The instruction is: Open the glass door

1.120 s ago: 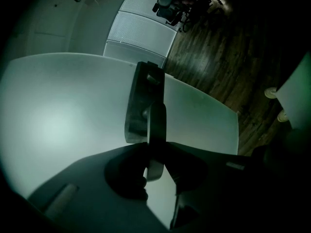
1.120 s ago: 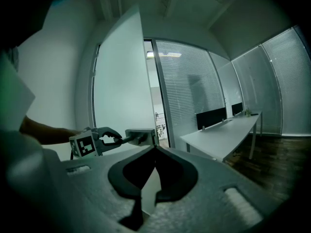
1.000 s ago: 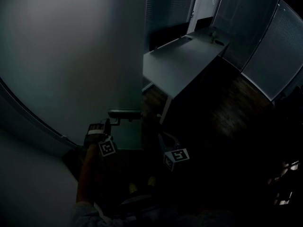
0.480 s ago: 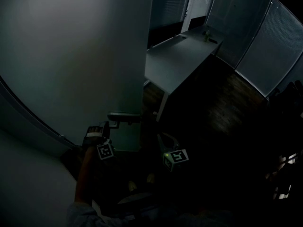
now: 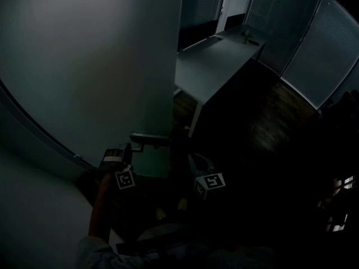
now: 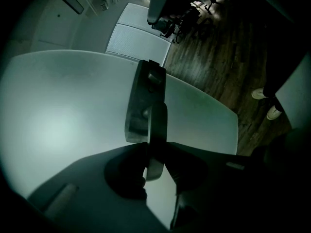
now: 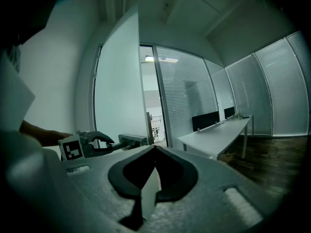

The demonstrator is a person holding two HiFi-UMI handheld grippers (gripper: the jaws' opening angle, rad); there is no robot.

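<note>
The frosted glass door (image 5: 112, 66) stands partly open, its free edge near the middle of the head view. Its metal lever handle (image 5: 148, 140) juts out from a lock plate (image 6: 143, 101). My left gripper (image 5: 130, 148) is shut on the lever (image 6: 156, 130), which lies clamped between the two dark jaws of the left gripper (image 6: 154, 152). My right gripper (image 5: 193, 161) hangs to the right of the handle, apart from the door. In the right gripper view the right gripper (image 7: 154, 152) is shut with nothing in it, and the left gripper (image 7: 104, 142) shows holding the handle (image 7: 132, 140).
A long white desk (image 5: 216, 60) stands just beyond the door edge, with dark wood floor (image 5: 263, 122) to its right. Walls with blinds (image 5: 331, 49) close off the far side. The person's shoes (image 6: 260, 93) show beside the door.
The door's free edge has swung a little to the right in the head view. Both grippers have shifted along with it, and the left one has kept its hold on the lever.
</note>
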